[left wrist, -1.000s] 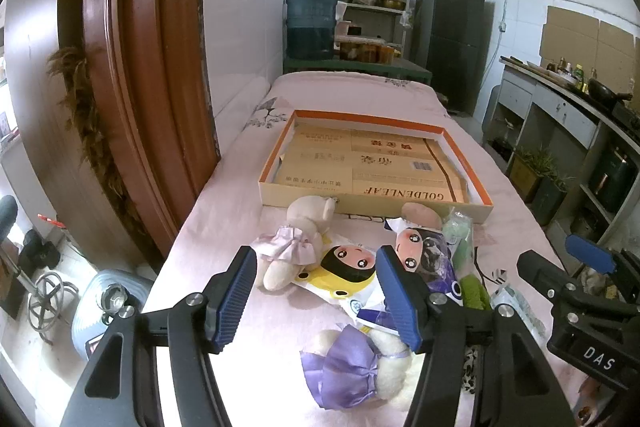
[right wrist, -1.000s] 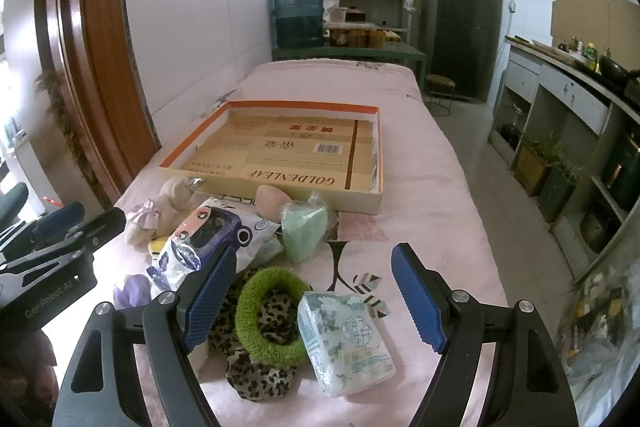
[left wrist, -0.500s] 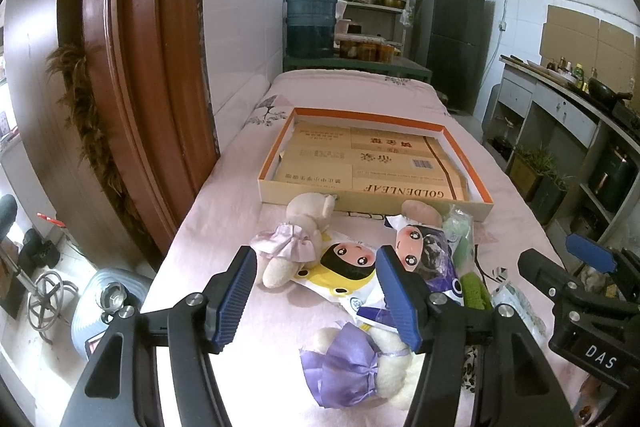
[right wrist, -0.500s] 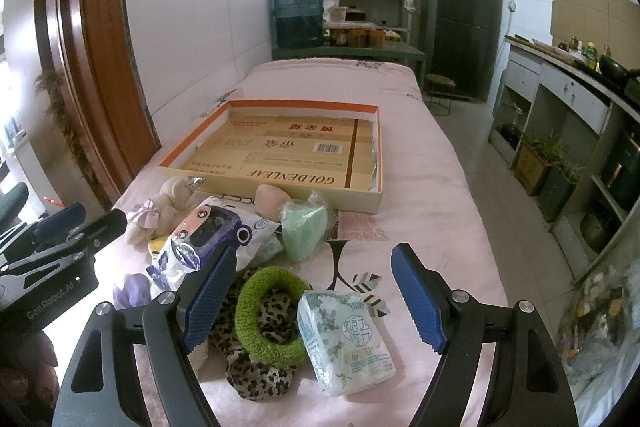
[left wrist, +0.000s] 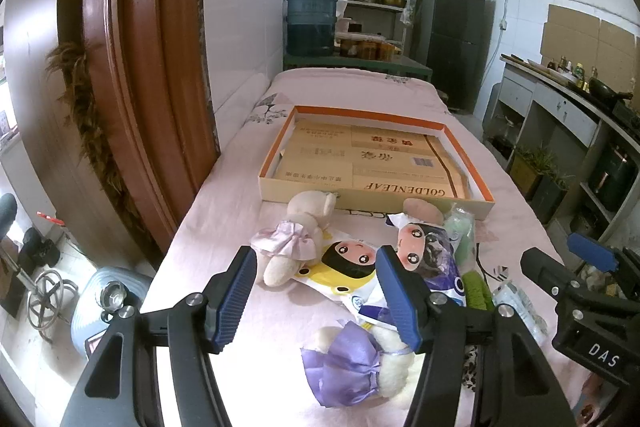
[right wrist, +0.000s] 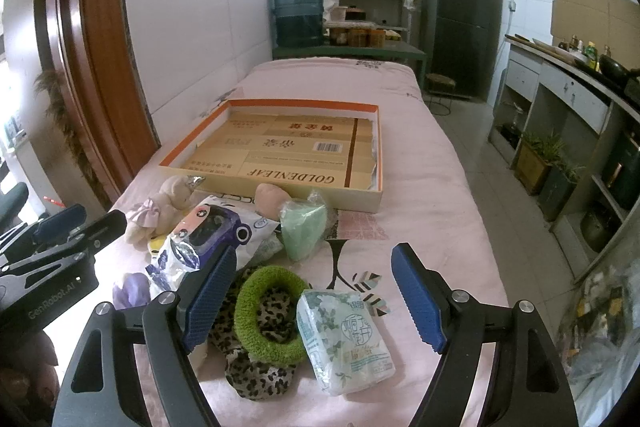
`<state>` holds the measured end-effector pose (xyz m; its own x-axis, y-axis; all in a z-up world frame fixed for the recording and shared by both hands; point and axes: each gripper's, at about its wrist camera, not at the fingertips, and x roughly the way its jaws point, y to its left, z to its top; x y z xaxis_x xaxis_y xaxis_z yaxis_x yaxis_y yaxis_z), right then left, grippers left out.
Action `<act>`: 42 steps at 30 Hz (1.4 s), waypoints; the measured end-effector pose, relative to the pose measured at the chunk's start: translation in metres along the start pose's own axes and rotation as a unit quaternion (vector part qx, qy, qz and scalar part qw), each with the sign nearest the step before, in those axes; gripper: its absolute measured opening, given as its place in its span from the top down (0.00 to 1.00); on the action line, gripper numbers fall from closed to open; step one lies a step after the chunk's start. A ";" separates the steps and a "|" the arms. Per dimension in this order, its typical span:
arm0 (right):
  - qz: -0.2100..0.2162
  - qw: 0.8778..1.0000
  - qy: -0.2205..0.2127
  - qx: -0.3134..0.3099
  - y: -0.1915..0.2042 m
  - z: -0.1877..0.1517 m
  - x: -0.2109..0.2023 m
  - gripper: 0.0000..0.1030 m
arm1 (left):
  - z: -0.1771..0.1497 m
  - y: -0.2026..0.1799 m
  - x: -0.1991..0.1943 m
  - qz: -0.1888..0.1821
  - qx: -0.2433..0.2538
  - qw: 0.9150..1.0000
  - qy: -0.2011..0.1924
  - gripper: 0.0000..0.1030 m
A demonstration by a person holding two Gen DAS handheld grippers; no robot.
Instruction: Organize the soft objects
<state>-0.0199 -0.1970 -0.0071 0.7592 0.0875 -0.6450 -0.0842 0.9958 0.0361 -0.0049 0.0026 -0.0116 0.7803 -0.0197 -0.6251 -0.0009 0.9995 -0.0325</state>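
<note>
Soft things lie in a heap on the pink bed in front of a shallow orange-rimmed cardboard tray [left wrist: 276, 147] [right wrist: 378, 163]. In the left wrist view I see a cream plush in a pink dress [left wrist: 298, 235], a yellow cartoon pouch [left wrist: 344, 267], a purple cartoon pouch [left wrist: 434, 259] and a plush in a purple dress [left wrist: 352, 367]. My left gripper [left wrist: 316, 297] is open and empty above them. In the right wrist view a green scrunchie [right wrist: 268, 311], leopard cloth [right wrist: 256, 375], a tissue pack [right wrist: 344, 339] and a green bag [right wrist: 302, 227] lie close. My right gripper [right wrist: 312, 295] is open, empty.
A brown door frame [left wrist: 132, 67] and white tiled wall [right wrist: 192, 27] run along the bed's left side. A water jug [left wrist: 310, 21], shelves and a dark fridge [right wrist: 456, 19] stand behind the bed. Cabinets and floor [right wrist: 500, 187] are to the right.
</note>
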 end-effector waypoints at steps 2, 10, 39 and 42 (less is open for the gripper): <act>-0.001 1.000 0.000 0.000 0.000 0.000 0.000 0.22 | -0.001 -0.001 0.001 0.000 0.000 1.000 0.000 0.40; -0.001 1.000 0.001 0.001 -0.003 -0.002 0.001 0.22 | -0.004 0.001 0.000 0.000 0.000 1.000 0.000 0.40; 0.002 0.999 0.036 0.039 -0.037 -0.032 0.000 0.22 | -0.046 0.014 0.011 -0.116 -0.027 0.992 0.051 0.40; 0.007 0.998 0.041 0.043 -0.039 -0.034 0.000 0.22 | -0.052 0.009 0.014 -0.131 -0.022 0.989 0.060 0.40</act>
<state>-0.0385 -0.2363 -0.0340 0.7029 0.1015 -0.7041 -0.0357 0.9936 0.1075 -0.0265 0.0097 -0.0611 0.6767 -0.2844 -0.6791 0.1631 0.9574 -0.2384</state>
